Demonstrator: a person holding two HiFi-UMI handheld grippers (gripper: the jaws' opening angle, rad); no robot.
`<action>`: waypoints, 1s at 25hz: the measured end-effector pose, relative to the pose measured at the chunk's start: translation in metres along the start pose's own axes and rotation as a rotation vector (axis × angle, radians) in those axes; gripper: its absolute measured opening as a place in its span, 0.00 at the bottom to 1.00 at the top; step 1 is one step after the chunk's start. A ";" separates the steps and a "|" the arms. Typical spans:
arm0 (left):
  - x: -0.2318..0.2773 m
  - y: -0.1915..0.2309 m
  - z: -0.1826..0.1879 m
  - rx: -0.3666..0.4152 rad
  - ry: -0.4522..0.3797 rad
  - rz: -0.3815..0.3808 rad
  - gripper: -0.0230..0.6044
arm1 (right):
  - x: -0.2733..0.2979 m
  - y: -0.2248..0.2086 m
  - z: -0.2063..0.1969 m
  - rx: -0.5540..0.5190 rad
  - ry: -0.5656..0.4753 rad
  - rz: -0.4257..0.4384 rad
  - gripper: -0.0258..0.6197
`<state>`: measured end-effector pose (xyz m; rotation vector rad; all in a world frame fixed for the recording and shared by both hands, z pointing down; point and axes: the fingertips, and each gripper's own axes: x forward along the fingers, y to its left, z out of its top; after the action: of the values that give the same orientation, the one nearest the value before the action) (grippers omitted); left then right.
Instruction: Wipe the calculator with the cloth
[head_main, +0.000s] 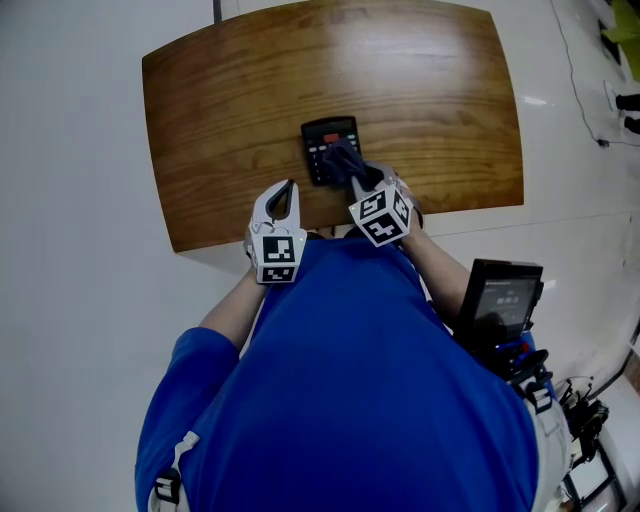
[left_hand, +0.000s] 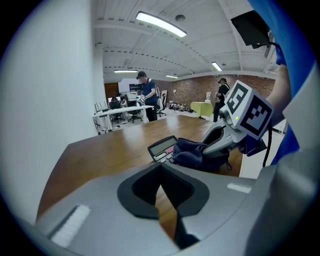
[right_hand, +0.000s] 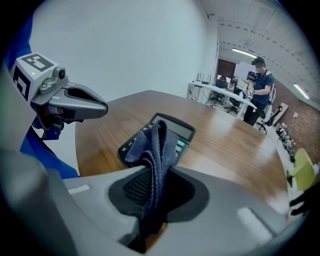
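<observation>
A black calculator (head_main: 323, 136) lies near the front middle of the wooden table (head_main: 220, 110). My right gripper (head_main: 352, 176) is shut on a dark blue cloth (head_main: 343, 160), and the cloth's free end rests on the calculator's keys (right_hand: 131, 145). From the right gripper view the cloth (right_hand: 152, 165) runs up out of the jaws onto the calculator (right_hand: 175, 129). My left gripper (head_main: 284, 196) hovers over the table's front edge, left of the calculator, shut with nothing in it. The left gripper view shows the calculator (left_hand: 161, 147) and cloth (left_hand: 192, 151) ahead to the right.
The table's front edge (head_main: 330, 220) runs just under both grippers. A dark device with a screen (head_main: 500, 300) hangs at the person's right hip. Light floor surrounds the table. People and desks stand far off in the room.
</observation>
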<state>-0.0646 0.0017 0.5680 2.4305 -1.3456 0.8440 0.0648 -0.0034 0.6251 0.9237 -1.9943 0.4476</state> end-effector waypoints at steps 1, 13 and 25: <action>0.001 -0.001 0.000 0.000 -0.002 -0.003 0.05 | -0.001 -0.005 -0.004 0.008 0.004 -0.012 0.14; 0.020 -0.004 0.002 0.020 -0.017 -0.045 0.05 | -0.006 -0.039 -0.016 0.081 0.010 -0.097 0.14; 0.000 -0.019 0.019 0.007 -0.108 -0.058 0.05 | -0.059 -0.023 -0.009 0.092 -0.115 -0.203 0.14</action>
<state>-0.0424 0.0034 0.5539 2.5401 -1.3031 0.7147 0.1077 0.0126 0.5806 1.2200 -1.9699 0.3814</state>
